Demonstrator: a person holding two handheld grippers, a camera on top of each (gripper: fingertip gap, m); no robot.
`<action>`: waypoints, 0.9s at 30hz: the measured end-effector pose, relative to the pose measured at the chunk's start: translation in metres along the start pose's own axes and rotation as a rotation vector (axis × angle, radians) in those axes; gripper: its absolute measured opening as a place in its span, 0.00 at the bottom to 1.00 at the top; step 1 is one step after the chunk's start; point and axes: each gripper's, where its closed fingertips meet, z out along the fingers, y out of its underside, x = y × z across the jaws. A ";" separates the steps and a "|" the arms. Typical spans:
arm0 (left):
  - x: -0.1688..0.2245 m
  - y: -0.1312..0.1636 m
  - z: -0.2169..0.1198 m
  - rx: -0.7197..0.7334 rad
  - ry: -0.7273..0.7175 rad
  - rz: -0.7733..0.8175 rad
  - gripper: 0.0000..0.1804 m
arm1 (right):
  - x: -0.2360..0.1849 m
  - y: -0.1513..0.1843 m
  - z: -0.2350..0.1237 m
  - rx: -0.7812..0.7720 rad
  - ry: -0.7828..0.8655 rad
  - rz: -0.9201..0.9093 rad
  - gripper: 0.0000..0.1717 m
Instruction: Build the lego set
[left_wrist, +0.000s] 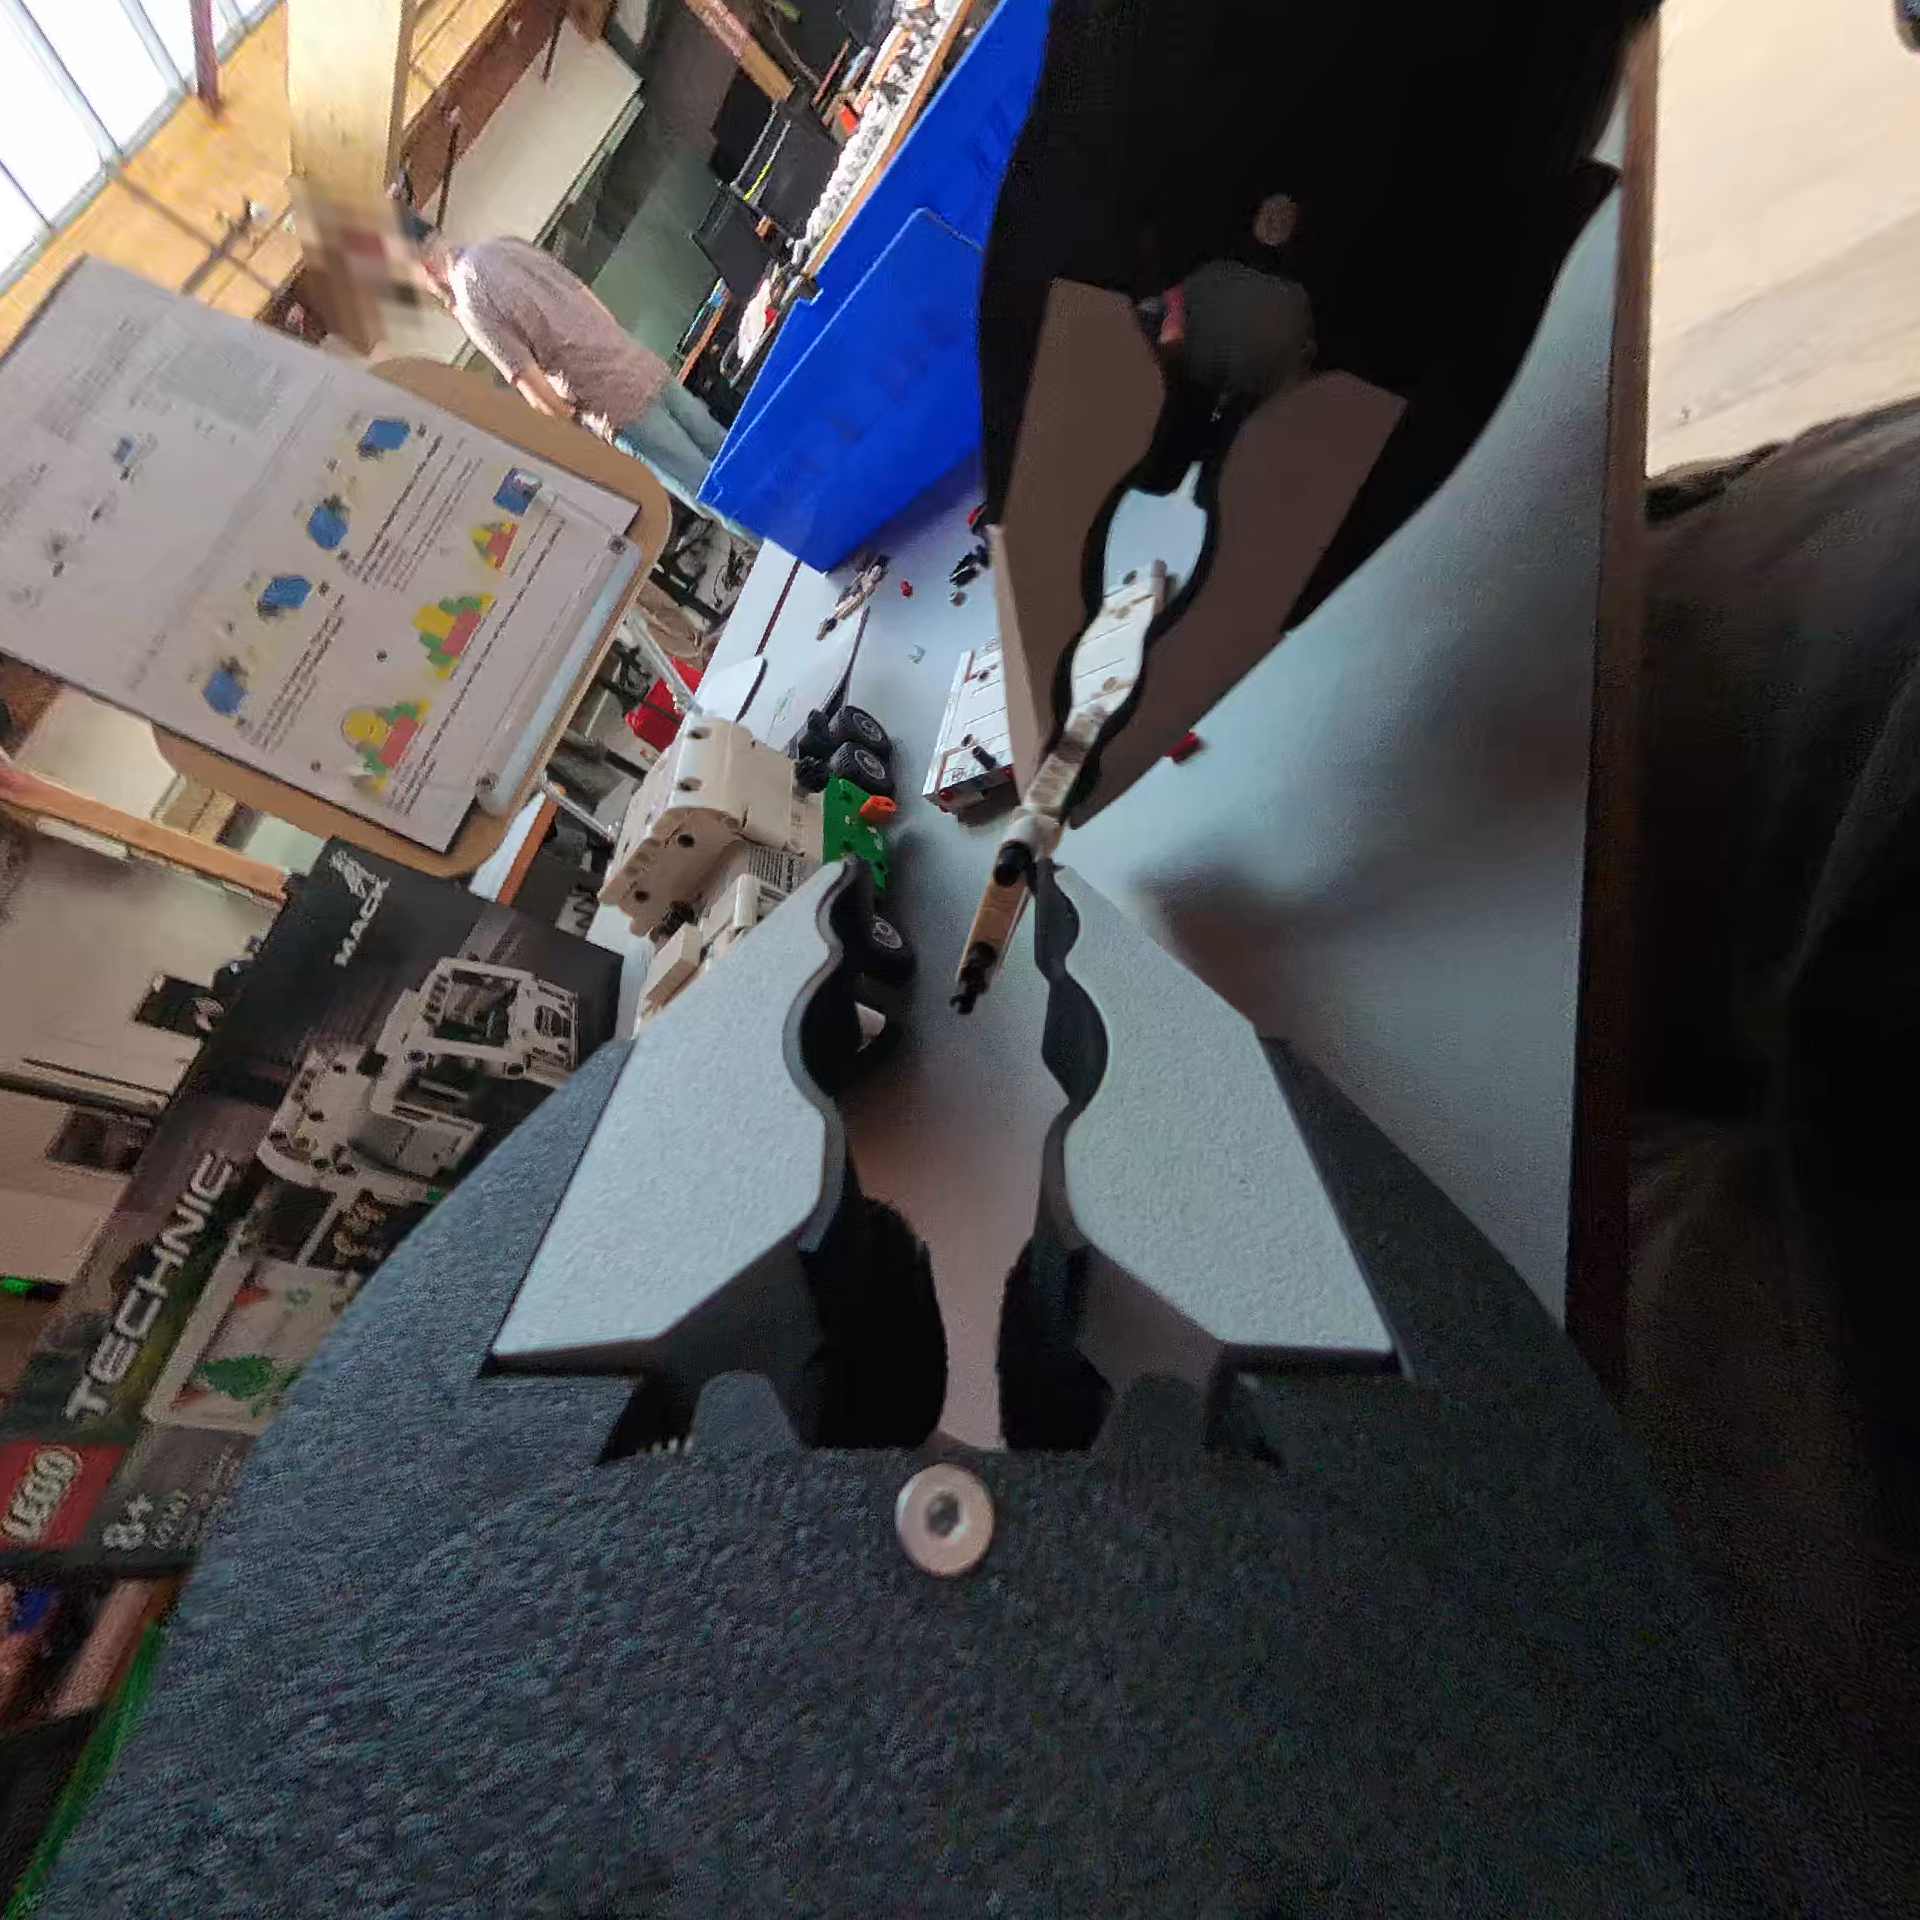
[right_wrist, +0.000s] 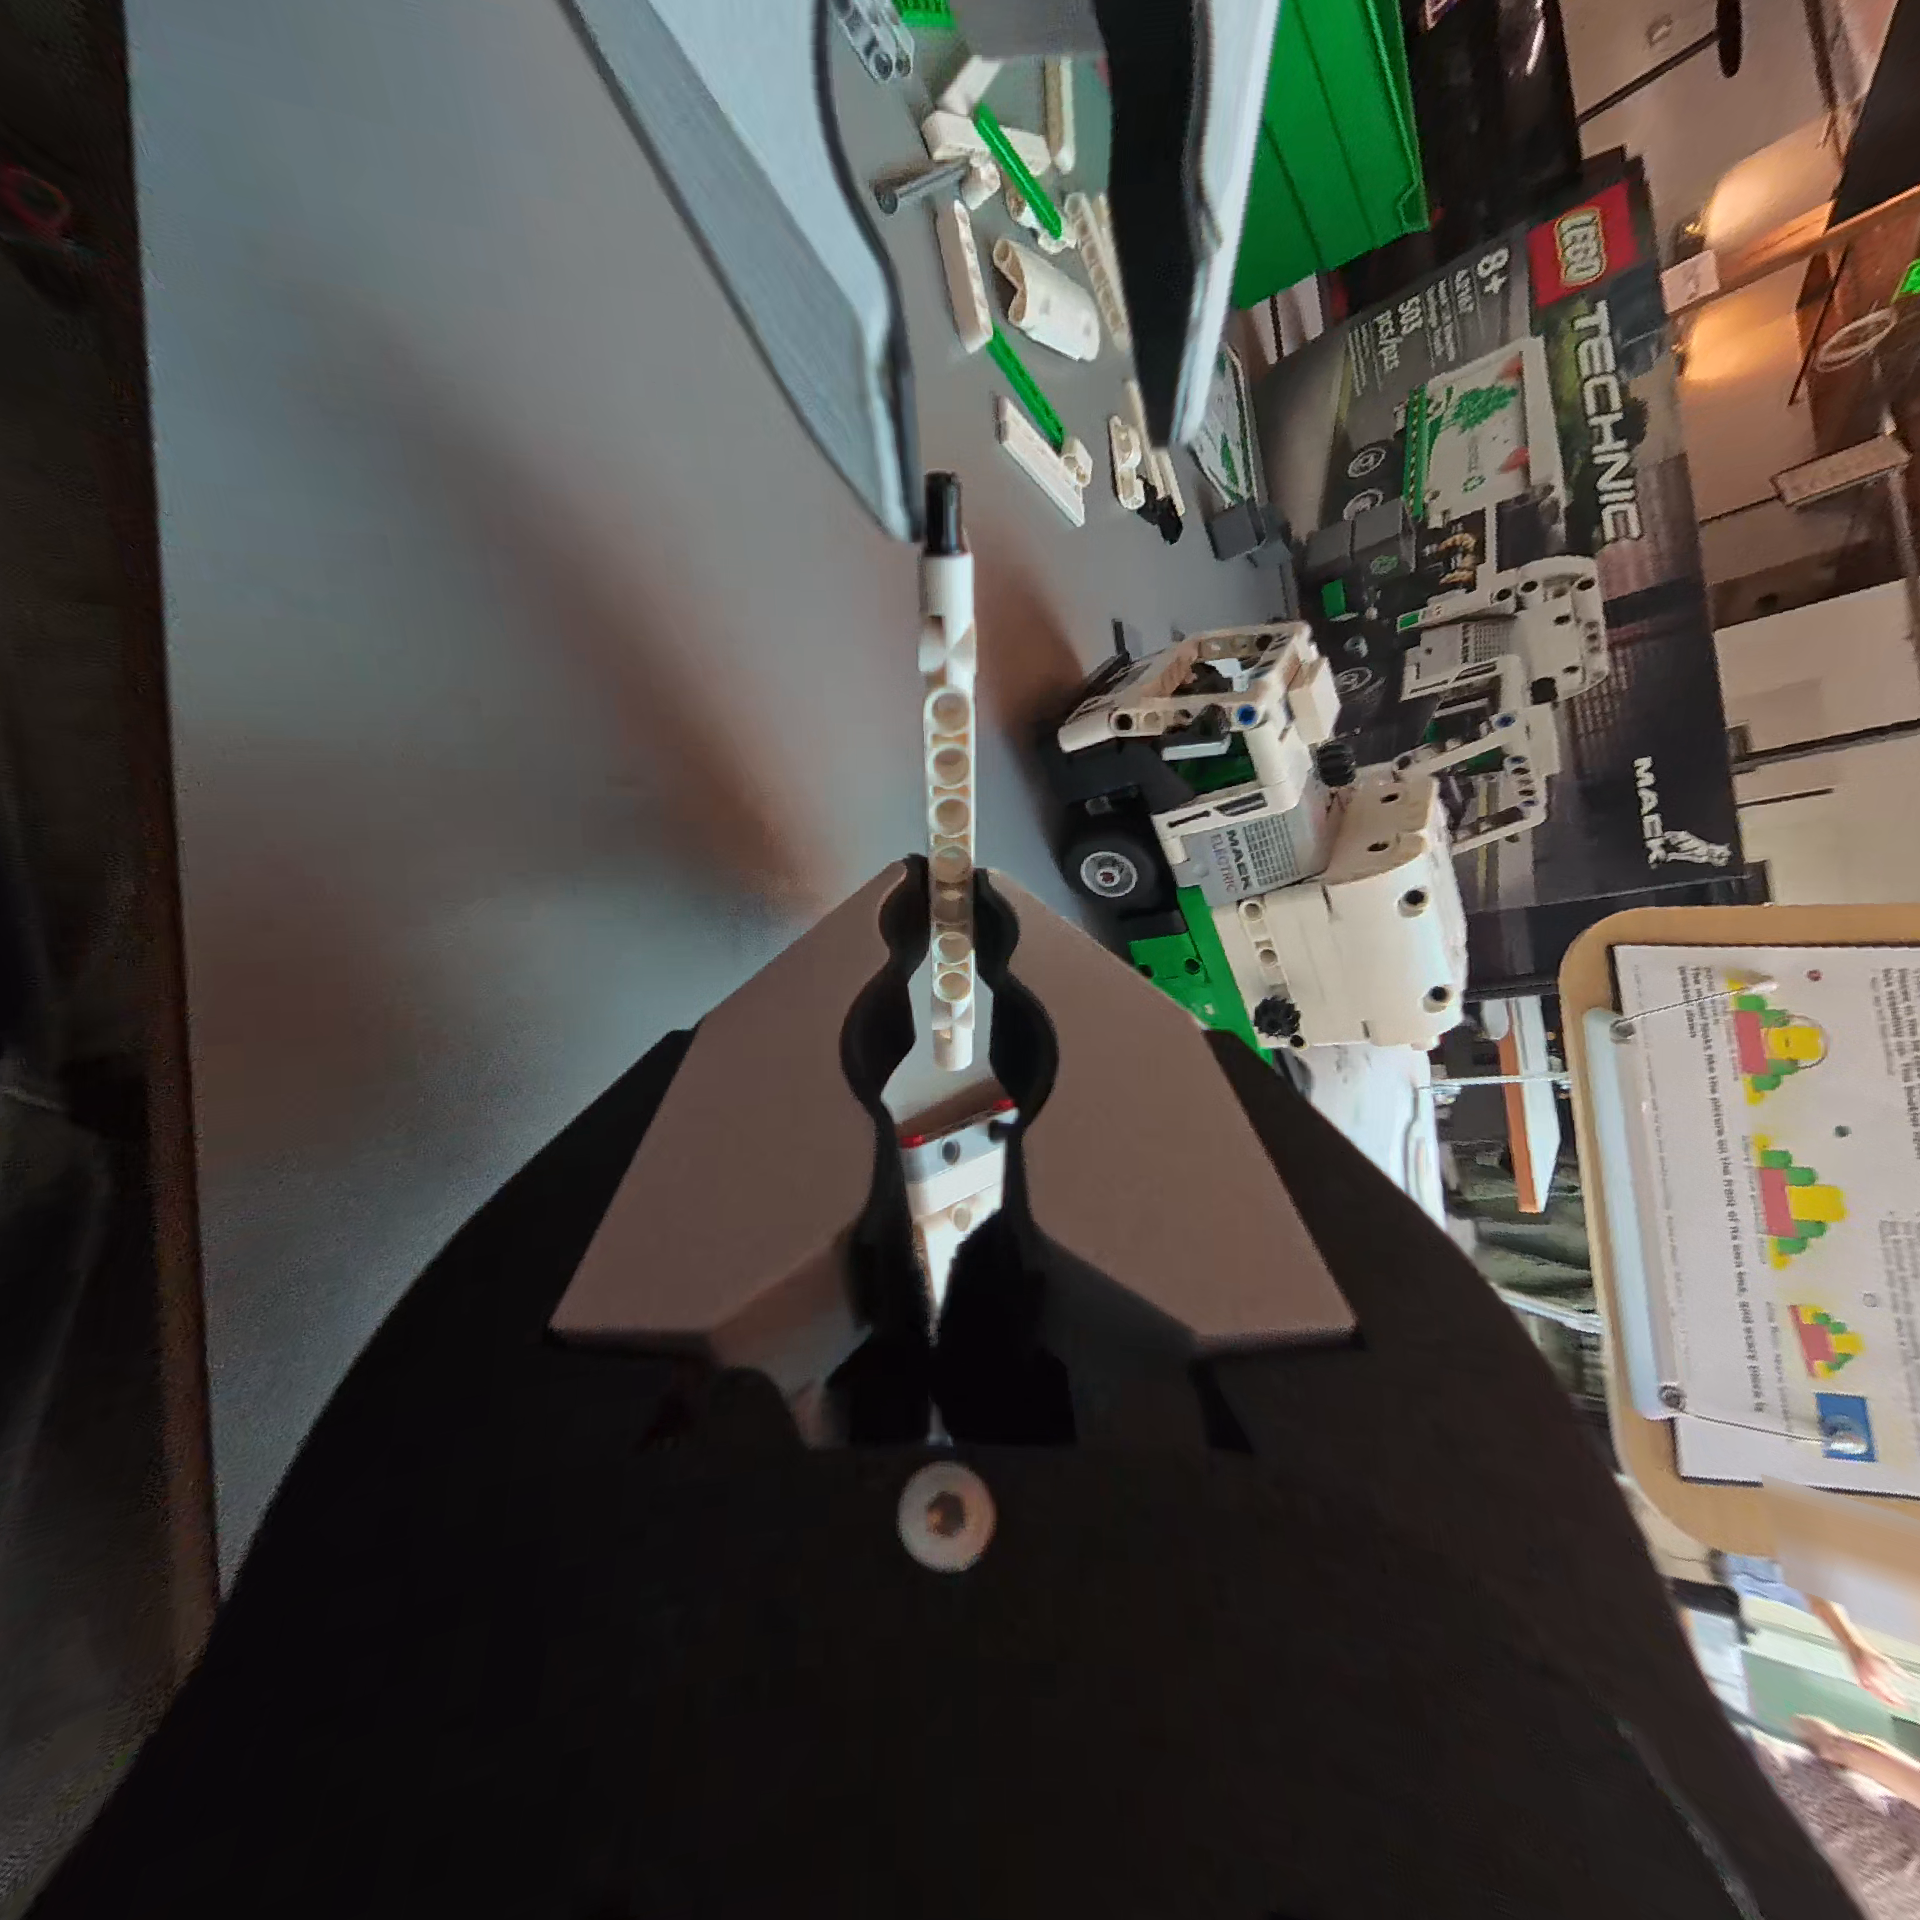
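Note:
My right gripper (right_wrist: 948, 878) is shut on a long white beam with holes (right_wrist: 948, 748), both pads pressing its sides. The beam sticks forward and ends in a black pin (right_wrist: 941, 509). In the left wrist view the right gripper (left_wrist: 1070, 790) comes in from above and the white beam (left_wrist: 1003, 914) reaches down between my left gripper's (left_wrist: 948, 883) fingers, close beside the right fingertip (left_wrist: 1055, 904). My left gripper is open and holds nothing. Its grey fingers (right_wrist: 790, 270) show at the top of the right wrist view, the pin next to one tip.
A white and green toy truck (right_wrist: 1299, 862) stands on the grey table (right_wrist: 468, 520), also in the left wrist view (left_wrist: 717, 810). Its box (right_wrist: 1507, 520), an instruction sheet (left_wrist: 291, 540), loose parts (right_wrist: 1029, 291), a white panel piece (left_wrist: 977, 727), a blue bin (left_wrist: 862, 395) and a green bin (right_wrist: 1330, 135) lie around. A person (left_wrist: 551, 322) stands behind. The gap from one gripper's tips to the other's is roughly 6 centimeters.

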 end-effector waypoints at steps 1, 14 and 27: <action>0.004 0.000 0.002 0.000 0.009 0.059 0.12 | 0.003 0.000 0.000 -0.015 0.022 -0.018 0.03; 0.017 0.004 0.030 0.045 0.161 0.150 0.04 | 0.004 -0.009 -0.009 0.097 -0.015 0.039 0.03; 0.012 -0.006 0.026 0.165 0.136 0.104 0.03 | 0.004 -0.012 -0.013 0.227 -0.071 0.106 0.04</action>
